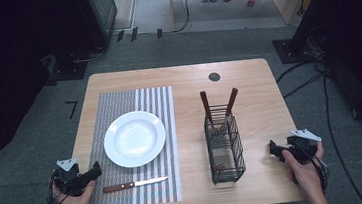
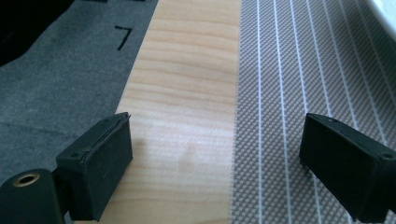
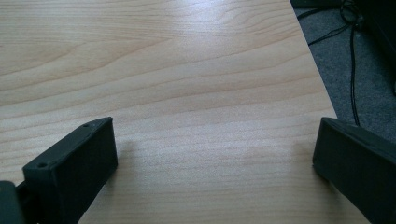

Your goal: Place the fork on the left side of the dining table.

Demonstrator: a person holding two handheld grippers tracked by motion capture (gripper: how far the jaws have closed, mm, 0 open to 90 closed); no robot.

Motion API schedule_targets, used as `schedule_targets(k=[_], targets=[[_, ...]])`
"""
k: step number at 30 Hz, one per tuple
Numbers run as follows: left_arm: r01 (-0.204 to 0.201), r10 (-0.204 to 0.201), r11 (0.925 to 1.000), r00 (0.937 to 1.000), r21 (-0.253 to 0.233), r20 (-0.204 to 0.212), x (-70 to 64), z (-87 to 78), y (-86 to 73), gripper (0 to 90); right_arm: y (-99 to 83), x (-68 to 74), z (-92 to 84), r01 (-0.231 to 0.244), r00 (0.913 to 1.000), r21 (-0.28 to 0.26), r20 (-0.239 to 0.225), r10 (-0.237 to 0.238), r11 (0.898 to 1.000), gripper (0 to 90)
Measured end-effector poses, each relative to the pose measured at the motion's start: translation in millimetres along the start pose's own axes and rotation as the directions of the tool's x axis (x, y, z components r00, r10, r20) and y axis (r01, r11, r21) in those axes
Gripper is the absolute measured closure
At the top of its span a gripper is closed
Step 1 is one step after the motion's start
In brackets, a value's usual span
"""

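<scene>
On pale wooden surface (image 1: 260, 109): round white plate (image 1: 134, 138) centred on striped grey placemat (image 1: 119, 108), wooden-handled knife (image 1: 134, 184) near it, two wooden-handled utensils (image 1: 217, 109) upright in black wire caddy (image 1: 225, 150) to the right. Left gripper (image 2: 215, 163) and right gripper (image 3: 215, 163) resting at near corners, fingers wide and empty. Nothing yet in hand; place setting apparently unfinished.

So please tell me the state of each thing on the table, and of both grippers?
Plate: empty, on the mat.
Knife: flat on the mat, untouched.
Rack: upright, two brown handles sticking out.
Left gripper: open, empty.
Right gripper: open, empty.
</scene>
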State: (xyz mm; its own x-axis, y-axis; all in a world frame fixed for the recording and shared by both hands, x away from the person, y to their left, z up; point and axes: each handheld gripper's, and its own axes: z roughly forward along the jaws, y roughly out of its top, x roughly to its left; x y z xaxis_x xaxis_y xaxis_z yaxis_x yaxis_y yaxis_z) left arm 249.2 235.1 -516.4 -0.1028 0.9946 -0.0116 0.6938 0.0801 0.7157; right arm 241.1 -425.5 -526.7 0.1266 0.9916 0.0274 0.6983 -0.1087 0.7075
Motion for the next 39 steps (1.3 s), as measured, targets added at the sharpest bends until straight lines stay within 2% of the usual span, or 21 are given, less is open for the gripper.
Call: schedule_targets(k=[5, 7, 10, 12, 13, 15, 17, 18, 22, 31, 39], targets=[[0.014, -0.014, 0.9997, 0.9999, 0.020, -0.008, 10.0, -5.0, -1.7, 7.9, 0.0, 0.0, 0.0, 0.000, 1.0000, 0.000, 0.000, 0.000, 1.000, 0.0], [0.018, -0.018, 0.9998, 0.9998, 0.004, -0.010, 14.7, -8.2, -1.8, 7.9, 0.1, 0.0, 0.0, 0.000, 1.0000, 0.000, 0.000, 0.000, 1.000, 0.0], [0.038, -0.037, 0.9983, 0.9992, -0.044, 0.015, 19.9, -16.2, 1.0, 7.9, 0.3, -0.2, 0.3, 0.001, 1.0000, 0.000, -0.001, -0.001, 1.000, 0.0], [0.034, -0.033, 0.9976, 0.9992, -0.061, 0.023, 19.0, -18.8, 2.0, 7.9, 0.5, -0.2, 0.4, 0.001, 1.0000, 0.000, -0.001, -0.001, 1.000, 0.0], [0.016, -0.013, 0.9965, 0.9992, -0.082, 0.039, 15.5, -24.4, 4.5, 7.9, 1.2, -0.2, 1.1, -0.002, 1.0000, 0.000, 0.001, 0.002, 1.000, 0.0], [0.007, -0.003, 0.9957, 0.9991, -0.092, 0.042, 13.3, -27.0, 5.7, 8.0, 1.4, -0.1, 1.3, -0.004, 1.0000, 0.001, 0.003, 0.004, 1.000, 0.0], [-0.002, 0.009, 0.9941, 0.9976, -0.109, 0.068, 8.2, -33.0, 8.0, 8.0, 1.9, 0.4, 1.8, -0.007, 0.9999, 0.000, 0.007, 0.007, 1.000, 0.0], [-0.009, 0.021, 0.9930, 0.9948, -0.118, 0.100, 2.9, -37.0, 9.8, 8.0, 2.1, 0.5, 2.0, -0.008, 0.9999, 0.000, 0.007, 0.008, 1.000, 0.0], [-0.014, 0.034, 0.9915, 0.9866, -0.130, 0.159, -7.7, -42.8, 16.8, 8.0, 2.1, 0.5, 2.1, -0.008, 0.9999, 0.000, 0.007, 0.008, 1.000, 0.0], [-0.041, 0.087, 0.9803, 0.9668, -0.193, 0.240, -43.2, -54.3, 48.7, 8.2, 2.7, 0.6, 2.7, -0.003, 1.0000, 0.000, 0.006, 0.003, 1.000, 0.0], [-0.076, 0.150, 0.9697, 0.9356, -0.232, 0.320, -83.0, -62.8, 72.5, 8.2, 3.0, 1.2, 3.0, 0.005, 1.0000, 0.001, -0.004, -0.005, 1.000, 0.0]])
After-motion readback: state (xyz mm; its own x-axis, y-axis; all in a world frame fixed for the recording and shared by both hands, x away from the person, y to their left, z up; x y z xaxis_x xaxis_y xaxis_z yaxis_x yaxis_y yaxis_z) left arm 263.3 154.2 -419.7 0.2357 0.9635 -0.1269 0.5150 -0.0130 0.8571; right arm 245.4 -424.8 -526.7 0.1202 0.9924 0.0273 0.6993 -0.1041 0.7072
